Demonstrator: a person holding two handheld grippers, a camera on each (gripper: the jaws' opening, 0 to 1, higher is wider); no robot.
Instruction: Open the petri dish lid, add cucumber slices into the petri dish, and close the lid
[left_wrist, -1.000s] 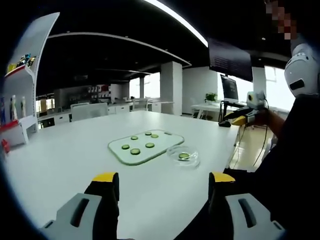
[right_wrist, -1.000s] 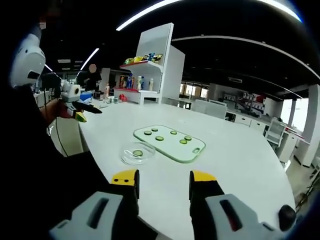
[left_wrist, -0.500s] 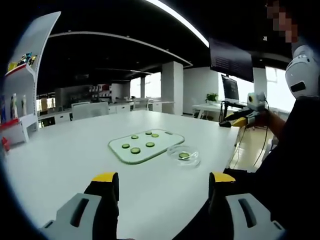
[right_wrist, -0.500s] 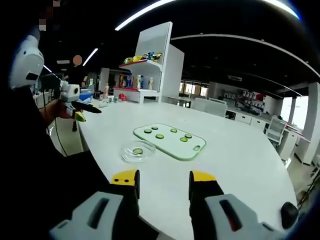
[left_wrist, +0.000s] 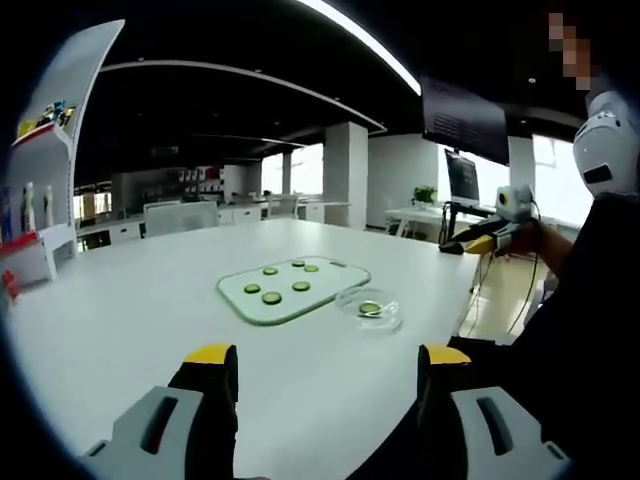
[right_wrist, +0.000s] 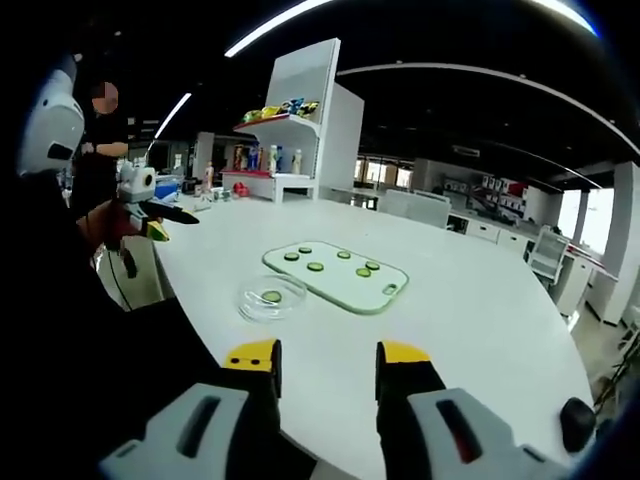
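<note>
A clear petri dish lies on the white table, holding one cucumber slice; whether its lid is on I cannot tell. Beside it is a pale green cutting board with several cucumber slices. My left gripper hangs open over the table's near edge, well short of the dish, nothing between its yellow-tipped jaws. My right gripper is open too, equally far back. In each view the other gripper shows off to the side, left gripper and right gripper, each held in a hand.
A tall white shelf with colourful items stands behind the table. Desks with a monitor are off to the side. The person's dark sleeve fills one flank of each view. Another person stands in the background.
The right gripper view has shifted slightly as the hand moved. The background person has walked across. Dish, board and slices have stayed put, and both grippers remain open.
</note>
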